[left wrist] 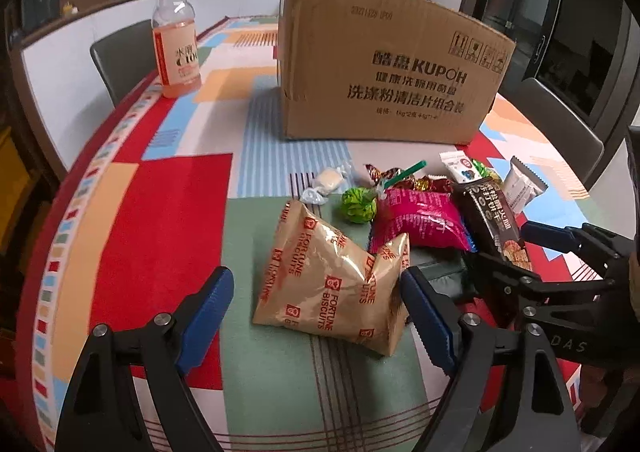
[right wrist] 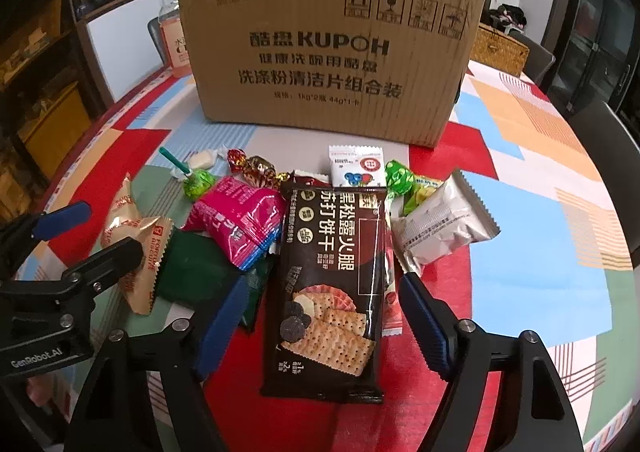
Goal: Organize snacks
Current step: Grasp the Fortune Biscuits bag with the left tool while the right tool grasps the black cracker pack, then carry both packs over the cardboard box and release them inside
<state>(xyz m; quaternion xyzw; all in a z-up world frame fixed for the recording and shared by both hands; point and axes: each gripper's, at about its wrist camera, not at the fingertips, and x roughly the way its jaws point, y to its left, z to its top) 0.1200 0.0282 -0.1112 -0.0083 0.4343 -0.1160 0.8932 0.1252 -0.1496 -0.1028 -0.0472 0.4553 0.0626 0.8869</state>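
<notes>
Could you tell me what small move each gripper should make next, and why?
Probably close each gripper on the packet between its jaws. The left gripper is open around the tan Fortune Biscuits bag, and the right gripper is open around the dark cracker packet. Neither visibly presses yet, and the cardboard box waits behind.

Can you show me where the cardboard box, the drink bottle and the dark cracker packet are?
cardboard box [right wrist: 328,51], right wrist view, its printed front wall.
drink bottle [left wrist: 176,47], left wrist view, its label.
dark cracker packet [right wrist: 328,284], right wrist view, middle of its front.
</notes>
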